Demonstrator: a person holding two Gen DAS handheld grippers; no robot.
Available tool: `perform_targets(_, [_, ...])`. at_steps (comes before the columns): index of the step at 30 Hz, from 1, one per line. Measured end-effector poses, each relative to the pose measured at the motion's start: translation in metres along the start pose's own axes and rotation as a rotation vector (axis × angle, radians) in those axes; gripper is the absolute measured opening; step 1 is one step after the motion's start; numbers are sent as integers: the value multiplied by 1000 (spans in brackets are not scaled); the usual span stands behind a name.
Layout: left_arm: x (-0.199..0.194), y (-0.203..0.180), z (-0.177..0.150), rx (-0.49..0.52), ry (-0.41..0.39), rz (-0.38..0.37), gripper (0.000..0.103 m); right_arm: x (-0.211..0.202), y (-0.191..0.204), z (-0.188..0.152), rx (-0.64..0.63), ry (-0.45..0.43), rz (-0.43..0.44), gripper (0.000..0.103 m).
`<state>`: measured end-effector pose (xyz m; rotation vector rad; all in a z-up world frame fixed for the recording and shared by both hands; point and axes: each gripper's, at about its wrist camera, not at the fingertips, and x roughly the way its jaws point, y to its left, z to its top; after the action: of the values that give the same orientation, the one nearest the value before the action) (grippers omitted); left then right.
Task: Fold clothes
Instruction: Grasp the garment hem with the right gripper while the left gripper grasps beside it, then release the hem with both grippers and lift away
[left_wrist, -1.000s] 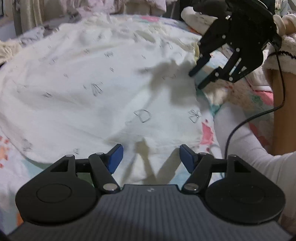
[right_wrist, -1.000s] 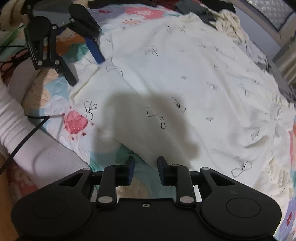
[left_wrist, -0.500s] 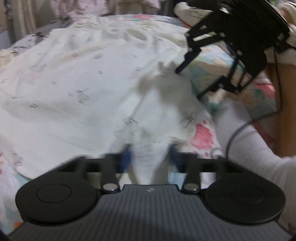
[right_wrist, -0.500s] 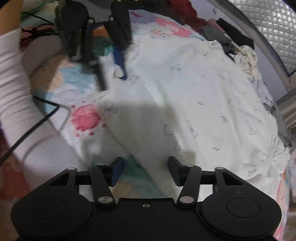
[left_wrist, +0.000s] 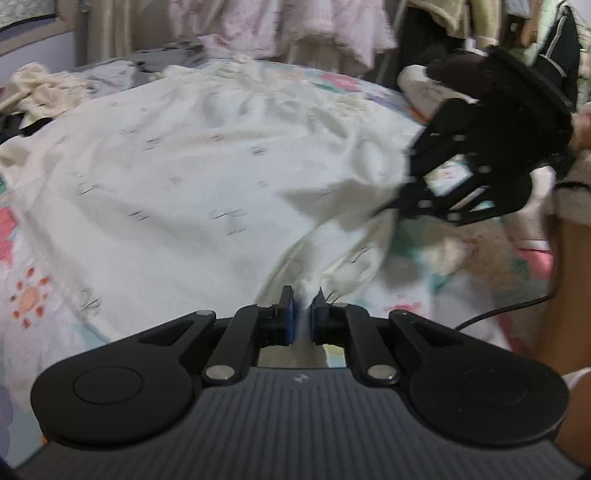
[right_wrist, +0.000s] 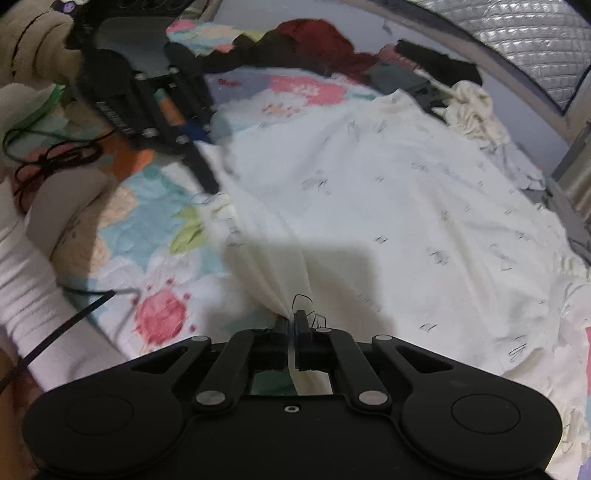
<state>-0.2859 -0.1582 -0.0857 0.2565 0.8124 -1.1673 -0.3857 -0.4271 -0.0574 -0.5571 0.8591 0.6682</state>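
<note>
A large white garment with small dark bow prints (left_wrist: 192, 177) lies spread over a floral bedspread; it also fills the right wrist view (right_wrist: 406, 221). My left gripper (left_wrist: 303, 301) is shut on the garment's near edge, and the cloth bunches up between its blue pads. My right gripper (right_wrist: 291, 321) is shut on another part of that edge and pulls it into taut folds. Each gripper shows in the other's view, the right one (left_wrist: 476, 173) at the upper right and the left one (right_wrist: 155, 107) at the upper left, both lifting cloth.
The floral bedspread (right_wrist: 147, 236) shows along the garment's edge. Piles of other clothes lie at the far side of the bed (right_wrist: 317, 44) (left_wrist: 44, 88). A black cable (right_wrist: 55, 158) trails near the person's white-sleeved arm (right_wrist: 22, 280).
Both grippers went from open above the garment's edge to shut on it. The edge is now lifted and bunched between them.
</note>
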Motion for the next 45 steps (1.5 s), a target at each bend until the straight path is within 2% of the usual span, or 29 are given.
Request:
perform_targets(2, [2,2,-3,-37,-5,5,8,5,2,0,6,12,19,3])
perform_targets(4, [-5,-5,-3,-5,-19,11,6,3,1,0,63,8,65,5])
perform_targets(7, [-30,-17,-2,16,-11,-3,6,-1,9,-3,69,3,178,5])
perform_targets(9, [-46,-20,-9,-14,-5,-1,6,3,14,-4,75,15,238,5])
perform_targets(11, [-46,-17,-22,-71,41,7,6,9,11,-6,99,27,264,5])
perform_targets(14, [-35,-15,-41,-90,106,42,6,16,12,-11,124,58,328,5])
perform_targets(17, [-33,-8,-46,-149,102,40,6,22,13,-16,149,89,391,5])
perform_targets(19, [-37,-2,-38,-188,68,45,6,25,13,-17,164,102,408,6])
perform_targets(21, [-44,5,-28,-203,34,57,9,17,1,-16,228,55,411,8])
perform_targets(25, [-59,24,-13,-210,-7,122,12,-9,-29,-18,365,-85,395,14])
perform_targets(27, [-67,38,-8,-239,-26,166,24,-23,-37,-20,404,-149,373,20])
perform_targets(28, [-72,45,-6,-255,-40,188,36,-30,-41,-21,418,-173,358,30])
perform_targets(29, [-77,53,-3,-271,-53,211,45,-34,-44,-23,434,-186,335,34])
perform_targets(33, [-89,94,20,-303,-78,292,47,-46,-58,-35,524,-233,241,34])
perform_targets(35, [-93,116,41,-272,-94,321,54,-44,-66,-40,584,-256,199,39])
perform_targets(38, [-90,154,74,-264,-76,377,56,-38,-70,-39,606,-221,84,42])
perform_targets(40, [-88,178,97,-275,-65,354,56,-39,-70,-28,595,-144,21,42])
perform_targets(42, [-85,198,119,-261,-53,341,56,-40,-72,-12,548,-15,-22,43])
perform_targets(44, [-80,209,139,-203,-35,354,54,-42,-73,8,498,153,-101,45])
perform_targets(45, [-77,213,148,-163,-32,372,55,-45,-72,19,460,206,-118,45])
